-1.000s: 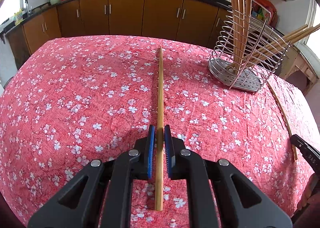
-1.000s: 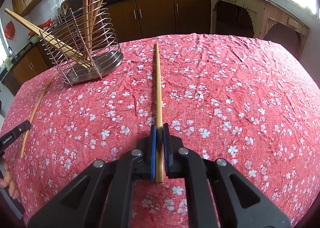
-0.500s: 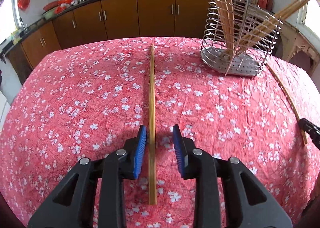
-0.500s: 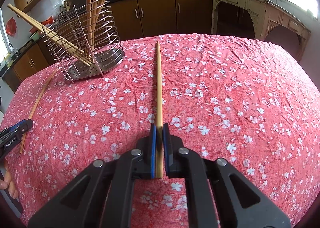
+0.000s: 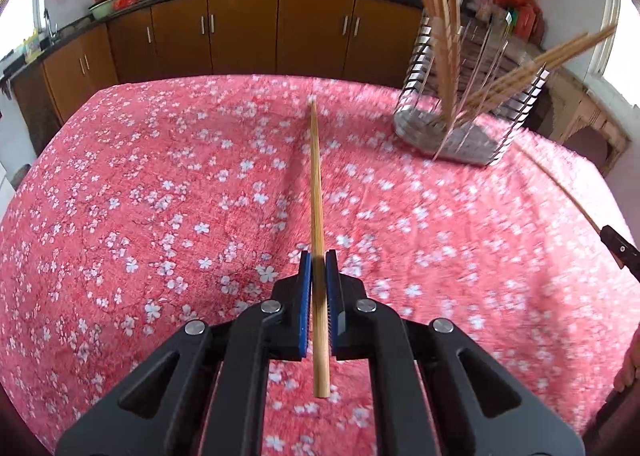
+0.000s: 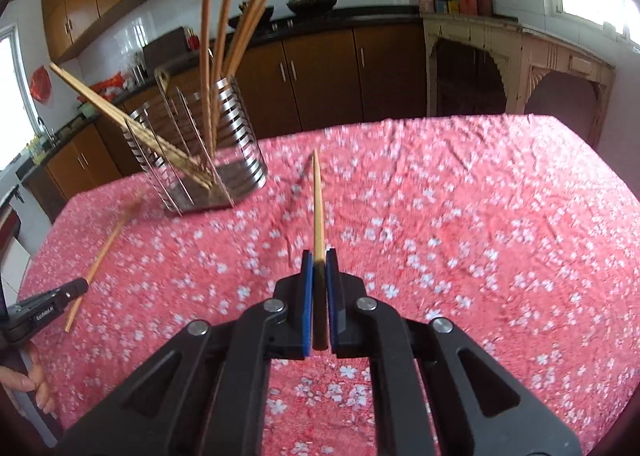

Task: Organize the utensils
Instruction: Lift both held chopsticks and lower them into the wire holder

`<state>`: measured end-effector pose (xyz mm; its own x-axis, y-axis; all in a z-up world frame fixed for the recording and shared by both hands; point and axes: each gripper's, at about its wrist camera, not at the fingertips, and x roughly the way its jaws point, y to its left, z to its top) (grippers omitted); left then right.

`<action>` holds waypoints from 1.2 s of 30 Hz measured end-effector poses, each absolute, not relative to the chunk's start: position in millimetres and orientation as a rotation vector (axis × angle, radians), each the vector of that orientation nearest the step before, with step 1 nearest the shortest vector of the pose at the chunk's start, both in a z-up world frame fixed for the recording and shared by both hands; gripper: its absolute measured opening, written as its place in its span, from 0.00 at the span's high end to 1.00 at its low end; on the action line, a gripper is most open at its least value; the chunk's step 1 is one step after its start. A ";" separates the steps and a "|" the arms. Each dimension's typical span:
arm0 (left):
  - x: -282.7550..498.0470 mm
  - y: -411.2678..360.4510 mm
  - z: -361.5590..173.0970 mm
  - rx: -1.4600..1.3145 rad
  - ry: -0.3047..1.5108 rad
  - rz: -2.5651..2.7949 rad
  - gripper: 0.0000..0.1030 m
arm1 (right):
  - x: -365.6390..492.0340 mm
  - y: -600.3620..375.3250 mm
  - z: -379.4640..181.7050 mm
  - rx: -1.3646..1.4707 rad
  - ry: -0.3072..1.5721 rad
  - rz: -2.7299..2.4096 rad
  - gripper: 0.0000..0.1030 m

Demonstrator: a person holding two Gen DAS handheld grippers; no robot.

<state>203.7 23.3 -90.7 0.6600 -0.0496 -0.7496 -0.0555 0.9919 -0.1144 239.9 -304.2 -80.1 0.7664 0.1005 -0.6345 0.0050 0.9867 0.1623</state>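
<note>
My left gripper point(image 5: 319, 264) is shut on a long wooden chopstick point(image 5: 316, 184) and holds it just above the red floral tablecloth. My right gripper point(image 6: 319, 262) is shut on another wooden chopstick point(image 6: 318, 204), lifted and pointing forward over the cloth. A wire utensil holder point(image 5: 472, 96) with several chopsticks in it stands at the far right in the left wrist view, and at the far left in the right wrist view point(image 6: 200, 144). A loose chopstick point(image 6: 104, 252) lies on the cloth to the left of the right gripper; it also shows in the left wrist view point(image 5: 560, 188).
The table with the red floral cloth point(image 5: 160, 196) fills both views. Brown kitchen cabinets point(image 5: 240, 32) and a dark counter run behind it. The left gripper's tip point(image 6: 48, 304) shows at the right wrist view's left edge.
My left gripper opened half a second ago and has now shut again on its chopstick and lifted it. My right gripper has risen with its chopstick, and both views moved closer to the holder.
</note>
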 end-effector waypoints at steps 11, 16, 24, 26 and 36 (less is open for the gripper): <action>173.4 33.2 -23.4 -0.212 0.644 -0.046 0.93 | 212.2 -314.4 -14.0 0.175 0.465 0.063 0.93; 174.9 36.4 -0.6 -0.237 0.571 -0.038 0.93 | 206.6 -316.2 0.7 0.184 0.408 0.074 0.93; 174.6 42.2 20.1 -0.243 0.514 -0.030 0.93 | 202.7 -316.9 19.2 0.190 0.352 0.091 0.93; 173.0 41.2 23.3 -0.237 0.505 -0.032 0.93 | 200.4 -316.9 24.0 0.189 0.340 0.095 0.93; 170.2 34.7 38.3 -0.187 0.454 -0.029 0.93 | 198.2 -314.0 38.6 0.197 0.314 0.112 0.93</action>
